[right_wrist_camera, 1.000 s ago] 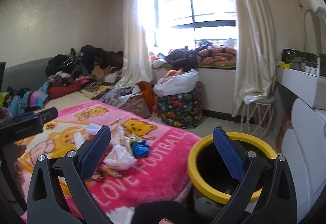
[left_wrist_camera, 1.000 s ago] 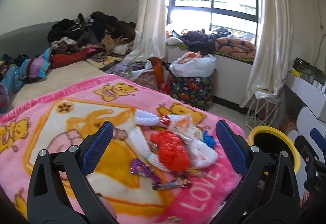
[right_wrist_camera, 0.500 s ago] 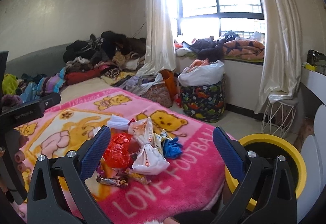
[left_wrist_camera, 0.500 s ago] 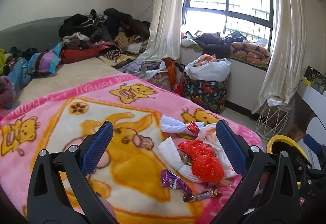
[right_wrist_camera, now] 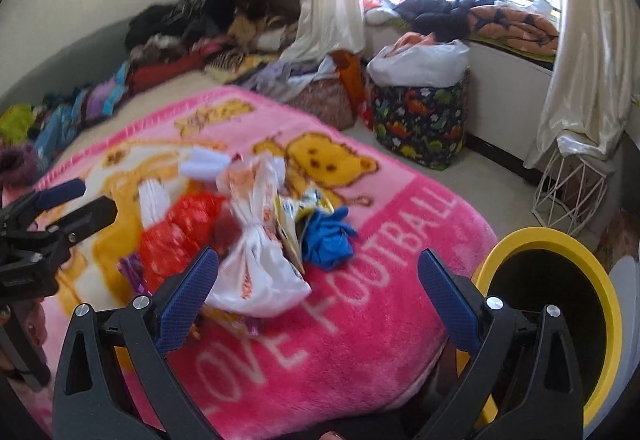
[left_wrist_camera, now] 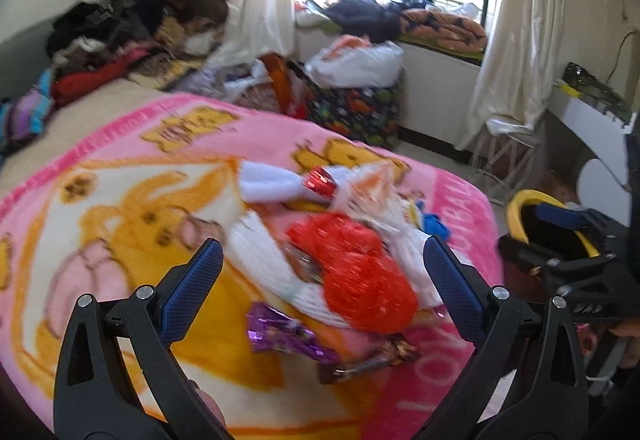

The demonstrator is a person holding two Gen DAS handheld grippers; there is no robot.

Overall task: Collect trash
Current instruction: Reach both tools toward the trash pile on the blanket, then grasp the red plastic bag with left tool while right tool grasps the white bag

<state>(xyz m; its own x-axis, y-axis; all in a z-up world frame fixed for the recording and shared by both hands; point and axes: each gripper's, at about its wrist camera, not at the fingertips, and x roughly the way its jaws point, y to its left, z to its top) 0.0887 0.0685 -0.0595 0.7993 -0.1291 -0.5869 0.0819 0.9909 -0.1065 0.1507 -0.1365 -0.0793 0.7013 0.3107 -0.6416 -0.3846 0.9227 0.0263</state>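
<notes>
A heap of trash lies on the pink bear blanket: a red plastic bag, a knotted white bag, a purple wrapper, a brown wrapper, white tissues and a blue glove. My left gripper hangs open just short of the red bag. My right gripper is open too, with the white bag between its fingers' line, apart from them. A yellow-rimmed black bin stands at the bed's right corner.
Piled clothes cover the far side of the bed. A dinosaur-print basket with a white bag and a wire stool stand on the floor under the window. A white desk is at the right.
Both grippers have moved in closer over the trash heap and tilted down; the heap looks larger and the view is blurred by motion. Both stay open.
</notes>
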